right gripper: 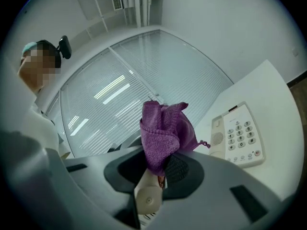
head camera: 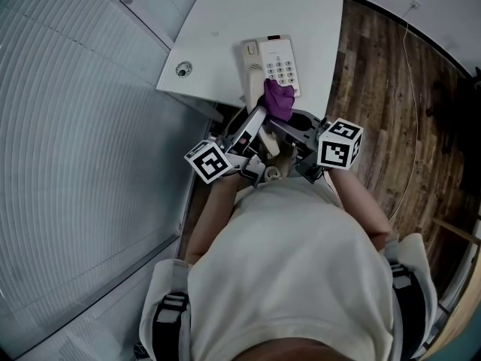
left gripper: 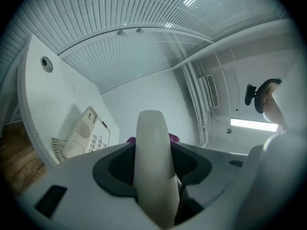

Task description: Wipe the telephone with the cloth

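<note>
Head view: cloth [head camera: 278, 100] in right tongs [head camera: 278, 119], handset [left gripper: 149, 166] in left tongs [head camera: 260, 117].

The head view looks from above the person, steeply down at the desk [head camera: 225, 28] and phone [head camera: 274, 62]. The left gripper [left gripper: 152, 143] view is tipped sideways and faces a white wall [left gripper: 153, 92], with the phone at its left. The right gripper [right gripper: 160, 164] view faces a glass wall [right gripper: 144, 75], with the phone at its right. Both sit right up against the handset [left gripper: 152, 176] and cloth [right gripper: 163, 128]. All three share the phone.
</note>
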Tool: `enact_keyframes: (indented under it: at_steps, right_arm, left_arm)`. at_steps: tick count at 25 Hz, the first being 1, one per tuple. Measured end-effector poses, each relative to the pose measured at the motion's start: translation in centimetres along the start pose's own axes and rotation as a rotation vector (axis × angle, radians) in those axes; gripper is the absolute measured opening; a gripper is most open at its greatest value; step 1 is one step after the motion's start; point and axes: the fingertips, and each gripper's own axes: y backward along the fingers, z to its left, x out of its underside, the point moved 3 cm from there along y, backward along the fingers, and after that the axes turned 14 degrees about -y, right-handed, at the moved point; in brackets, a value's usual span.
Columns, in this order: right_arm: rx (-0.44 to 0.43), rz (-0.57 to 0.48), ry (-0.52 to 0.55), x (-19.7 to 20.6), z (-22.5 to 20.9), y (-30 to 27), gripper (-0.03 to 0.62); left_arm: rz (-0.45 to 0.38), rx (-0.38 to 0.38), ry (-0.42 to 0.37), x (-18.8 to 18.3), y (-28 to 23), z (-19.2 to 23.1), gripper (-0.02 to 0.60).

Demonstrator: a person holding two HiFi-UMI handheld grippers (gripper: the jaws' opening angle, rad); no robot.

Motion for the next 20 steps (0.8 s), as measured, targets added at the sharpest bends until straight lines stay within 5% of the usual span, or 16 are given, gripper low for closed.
enact_keyframes:
  at_steps: [20]
  right_arm:
    - [-0.057,0.092,-0.009,1.8,0.7,0.8,0.092]
  left_arm:
    - [-0.041,-0.067,-0.025,-0.7,0.2,0.7,0.224]
